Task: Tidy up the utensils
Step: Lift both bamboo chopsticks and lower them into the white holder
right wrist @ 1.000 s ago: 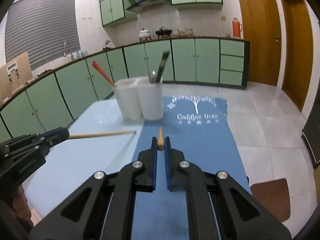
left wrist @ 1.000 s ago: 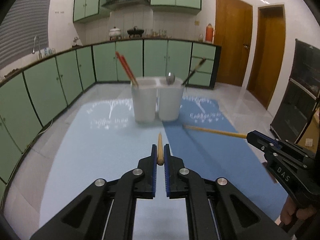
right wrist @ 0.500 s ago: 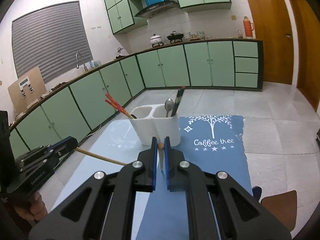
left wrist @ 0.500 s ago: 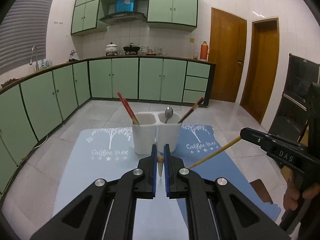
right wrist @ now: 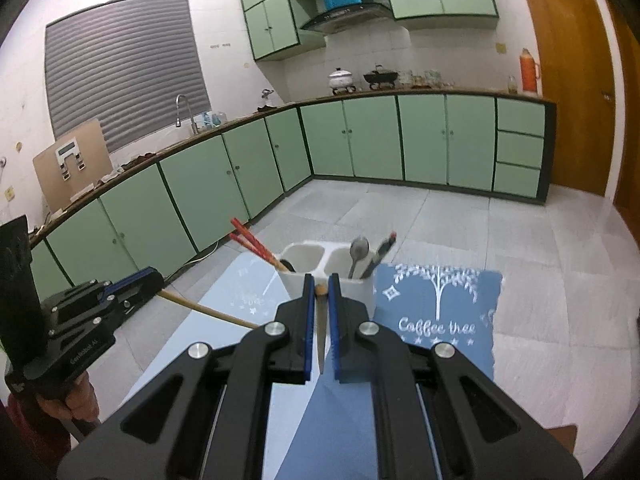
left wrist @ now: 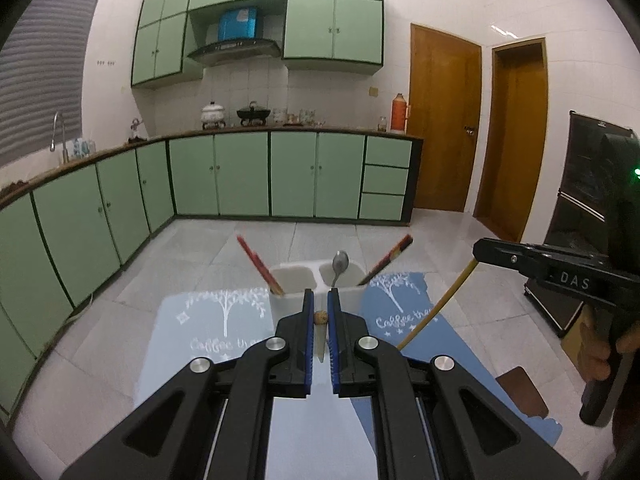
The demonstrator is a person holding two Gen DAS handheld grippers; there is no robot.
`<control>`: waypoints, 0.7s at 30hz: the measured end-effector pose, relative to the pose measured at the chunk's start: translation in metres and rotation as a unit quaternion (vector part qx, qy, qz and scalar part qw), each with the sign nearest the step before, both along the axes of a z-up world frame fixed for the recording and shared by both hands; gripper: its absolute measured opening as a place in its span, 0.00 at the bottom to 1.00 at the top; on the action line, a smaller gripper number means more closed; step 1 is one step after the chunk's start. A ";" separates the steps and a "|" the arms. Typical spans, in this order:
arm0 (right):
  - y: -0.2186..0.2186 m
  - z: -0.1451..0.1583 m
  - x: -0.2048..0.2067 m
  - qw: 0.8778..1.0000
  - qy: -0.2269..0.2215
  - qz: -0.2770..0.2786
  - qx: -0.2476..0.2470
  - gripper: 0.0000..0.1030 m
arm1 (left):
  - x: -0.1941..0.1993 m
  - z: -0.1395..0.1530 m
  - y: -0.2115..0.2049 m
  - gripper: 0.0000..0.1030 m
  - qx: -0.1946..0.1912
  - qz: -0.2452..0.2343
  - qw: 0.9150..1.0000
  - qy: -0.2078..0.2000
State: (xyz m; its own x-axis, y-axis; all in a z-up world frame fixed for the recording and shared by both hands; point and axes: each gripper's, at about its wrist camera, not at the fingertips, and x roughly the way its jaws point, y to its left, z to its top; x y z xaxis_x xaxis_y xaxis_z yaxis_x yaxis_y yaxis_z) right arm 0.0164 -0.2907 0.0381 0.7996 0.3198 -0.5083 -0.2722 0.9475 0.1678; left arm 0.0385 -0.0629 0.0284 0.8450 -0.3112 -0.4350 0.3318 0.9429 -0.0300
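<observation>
Above the mats, each tool — left (left wrist: 317, 317), right (right wrist: 319, 294) — clamping a wooden chopstick (left wrist: 320, 317), holder (left wrist: 348, 280) ahead

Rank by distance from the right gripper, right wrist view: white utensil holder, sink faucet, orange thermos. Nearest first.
From the right gripper:
1. White utensil holder: just ahead of the fingertips, on the mats.
2. Sink faucet: on the left counter run, under the shuttered window.
3. Orange thermos: far right end of the back counter, beside the wooden door.
</observation>
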 end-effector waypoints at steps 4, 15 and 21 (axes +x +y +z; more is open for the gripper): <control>0.001 0.029 0.009 1.000 -0.023 0.008 -0.008 0.06 | 0.000 0.022 0.004 0.06 -0.003 -0.003 1.000 -0.023; 0.002 0.097 0.050 0.995 -0.096 0.000 -0.024 0.06 | 0.032 0.077 0.001 0.06 0.001 0.008 0.995 -0.100; 0.008 0.071 0.093 0.996 -0.070 -0.009 -0.046 0.06 | 0.082 0.062 -0.006 0.06 0.000 0.019 0.995 -0.093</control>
State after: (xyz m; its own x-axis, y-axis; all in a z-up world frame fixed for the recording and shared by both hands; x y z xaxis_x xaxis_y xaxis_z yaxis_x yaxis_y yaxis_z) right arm 0.1092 -0.2829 0.1092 0.8703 0.2612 -0.4177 -0.2691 0.9622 0.0411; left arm 0.1200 -0.0686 0.0900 0.9222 -0.2775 -0.2694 0.2956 0.9549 0.0282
